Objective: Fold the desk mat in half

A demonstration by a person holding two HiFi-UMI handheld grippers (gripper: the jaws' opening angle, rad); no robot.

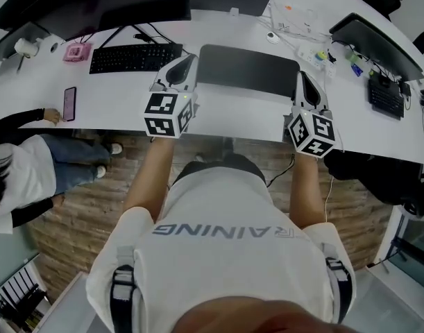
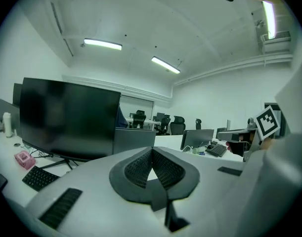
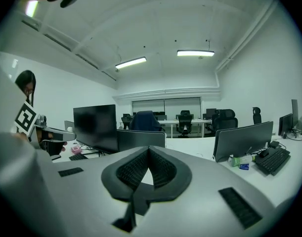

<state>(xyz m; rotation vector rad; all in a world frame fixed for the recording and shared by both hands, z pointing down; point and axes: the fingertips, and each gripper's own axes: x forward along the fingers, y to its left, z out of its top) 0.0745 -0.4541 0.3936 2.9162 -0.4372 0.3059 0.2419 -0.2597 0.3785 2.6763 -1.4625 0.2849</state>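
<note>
The dark grey rectangular desk mat (image 1: 248,68) lies flat and unfolded on the long white curved desk (image 1: 114,103), square to the front edge and straight ahead of the person, so both short ends are within reach. The left gripper (image 1: 184,62) sits just beside the mat's left end and the right gripper (image 1: 303,79) just beside its right end, near the front corners. I judge this to be a ready stance for lifting one end and carrying it over to the other, with the fold not yet begun. In the left gripper view the ribbed black jaws of the left gripper (image 2: 151,152) meet at their tips with nothing between them. The right gripper (image 3: 149,149) shows the same in its own view, so both tools are closed and empty. They would have to part before pinching the thin edge. Both gripper cameras look level across the office rather than down at the mat. A black keyboard (image 1: 135,56) lies to the left, near enough to hinder a flap swung that way. Farther left are a small pink box (image 1: 78,51) and a dark smartphone (image 1: 69,103), beside a seated person's hand (image 1: 52,116). Grey capitals on the white T-shirt (image 1: 225,269) read "RAINING"; an earlier letter may be lost in a crease. The marker cubes (image 1: 168,114) carry only black-and-white squares, and no brand shows on the mat.
</note>
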